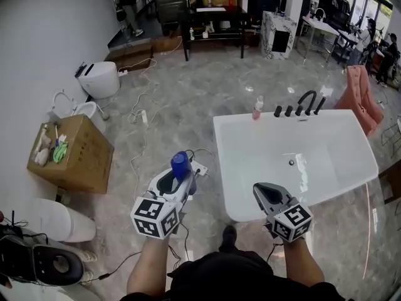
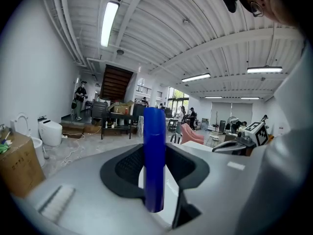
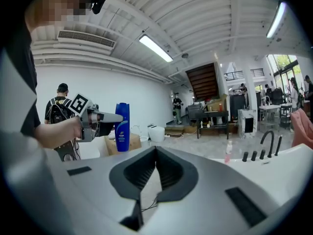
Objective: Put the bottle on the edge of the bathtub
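Head view: left hand-held gripper (image 1: pixel 182 179) pinches upright blue bottle (image 1: pixel 180 163), left of bathtub (image 1: pixel 233 168); right hand-held gripper (image 1: pixel 262 192) pressed together, empty.

Bright, even light from ceiling strip lights (image 2: pixel 108 23); fisheye edges vignetted.

Left hand-held gripper (image 1: pixel 181 173) clamped on bottle (image 2: pixel 154 155); right hand-held gripper (image 1: pixel 260 189) closed, empty.
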Motion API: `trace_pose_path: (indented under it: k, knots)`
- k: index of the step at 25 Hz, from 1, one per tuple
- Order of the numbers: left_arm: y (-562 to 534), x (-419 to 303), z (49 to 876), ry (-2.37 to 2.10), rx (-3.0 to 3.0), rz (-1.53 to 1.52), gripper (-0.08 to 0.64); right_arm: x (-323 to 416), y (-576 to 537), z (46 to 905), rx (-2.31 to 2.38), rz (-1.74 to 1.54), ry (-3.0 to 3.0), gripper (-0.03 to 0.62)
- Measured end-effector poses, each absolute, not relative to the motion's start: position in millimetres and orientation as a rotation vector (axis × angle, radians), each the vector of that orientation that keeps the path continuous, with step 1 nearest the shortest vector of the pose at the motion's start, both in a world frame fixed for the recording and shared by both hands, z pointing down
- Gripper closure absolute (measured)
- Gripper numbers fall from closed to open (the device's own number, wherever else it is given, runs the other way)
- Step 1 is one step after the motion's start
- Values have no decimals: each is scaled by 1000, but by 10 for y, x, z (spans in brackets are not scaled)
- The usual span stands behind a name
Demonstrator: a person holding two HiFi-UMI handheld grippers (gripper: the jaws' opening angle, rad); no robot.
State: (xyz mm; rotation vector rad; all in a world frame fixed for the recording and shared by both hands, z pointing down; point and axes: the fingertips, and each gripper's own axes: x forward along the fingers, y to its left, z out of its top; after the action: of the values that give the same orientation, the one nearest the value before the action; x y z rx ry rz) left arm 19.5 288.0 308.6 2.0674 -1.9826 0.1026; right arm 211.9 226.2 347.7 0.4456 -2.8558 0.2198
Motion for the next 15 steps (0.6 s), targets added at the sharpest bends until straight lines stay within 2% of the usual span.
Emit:
trace_pose_path:
  k: [15]
  knots:
    - [2157, 16, 3041, -2035, 1997, 116, 413, 1871, 1438, 3527, 330, 274, -2888, 580]
